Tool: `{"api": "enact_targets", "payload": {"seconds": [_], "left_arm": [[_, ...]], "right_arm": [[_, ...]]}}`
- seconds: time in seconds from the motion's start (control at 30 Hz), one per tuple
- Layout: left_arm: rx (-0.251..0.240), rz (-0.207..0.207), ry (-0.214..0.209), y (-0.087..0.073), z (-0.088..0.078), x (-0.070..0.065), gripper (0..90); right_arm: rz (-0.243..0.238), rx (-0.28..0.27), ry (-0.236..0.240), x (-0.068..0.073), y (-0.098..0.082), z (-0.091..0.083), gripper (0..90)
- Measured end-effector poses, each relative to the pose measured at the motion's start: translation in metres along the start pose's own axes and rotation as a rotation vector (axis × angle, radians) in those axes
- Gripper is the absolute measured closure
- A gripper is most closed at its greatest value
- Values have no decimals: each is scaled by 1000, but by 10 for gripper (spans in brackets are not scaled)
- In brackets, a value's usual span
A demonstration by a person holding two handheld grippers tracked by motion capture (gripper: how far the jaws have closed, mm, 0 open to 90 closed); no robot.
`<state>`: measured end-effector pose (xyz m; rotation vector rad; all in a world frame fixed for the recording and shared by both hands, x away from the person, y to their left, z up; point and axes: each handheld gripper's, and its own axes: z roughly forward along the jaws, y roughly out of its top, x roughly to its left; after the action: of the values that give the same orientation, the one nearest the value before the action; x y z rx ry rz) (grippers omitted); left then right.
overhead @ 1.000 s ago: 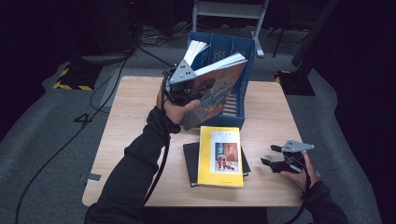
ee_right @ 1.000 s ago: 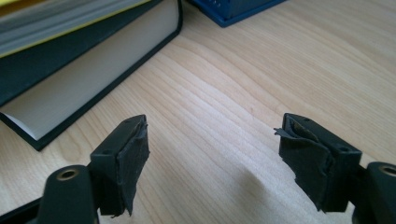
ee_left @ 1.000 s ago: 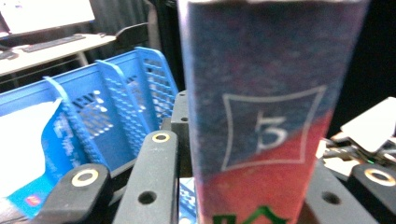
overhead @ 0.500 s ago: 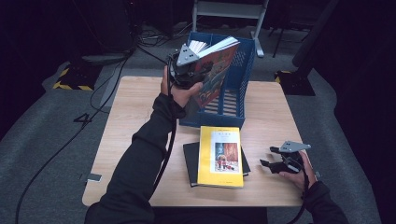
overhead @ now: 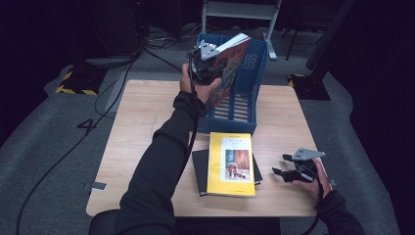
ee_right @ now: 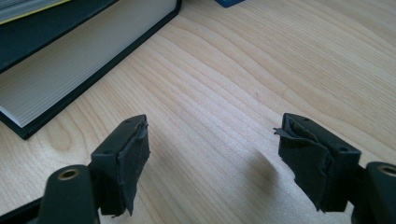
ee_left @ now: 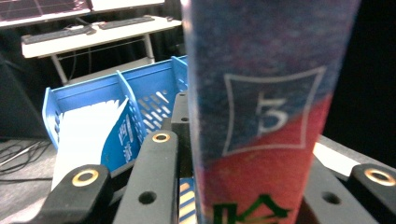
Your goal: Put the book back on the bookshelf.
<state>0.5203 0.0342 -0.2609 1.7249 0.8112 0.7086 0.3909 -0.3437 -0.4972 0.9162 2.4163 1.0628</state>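
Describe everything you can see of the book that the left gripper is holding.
The book is a thick volume with a colourful picture cover and white page edges. In the left gripper view its spine is blue above and red below, with a framed figure 3 and green characters. The left gripper is shut on it and holds it in the air, tilted, at the near left edge of the blue rack, above the table.

Dim room, dark all around; the pale wooden surface (overhead: 147, 122) catches overhead light. Close-up book spine (ee_left: 266, 116) blurs softly; soft finger shadows fall on the sharp woodgrain.
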Motion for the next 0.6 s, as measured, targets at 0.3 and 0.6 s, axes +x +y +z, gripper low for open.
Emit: {"api": "enact_targets", "payload": {"seconds": [0.3,0.6], "left_arm": [[30,-1,51,4,23,0,740],[54,-14,97,3,44,5,740]], "right_arm": [[-4,-4,5,2,0,1,251],[-8,3,1,4,-1,2,258]]}}
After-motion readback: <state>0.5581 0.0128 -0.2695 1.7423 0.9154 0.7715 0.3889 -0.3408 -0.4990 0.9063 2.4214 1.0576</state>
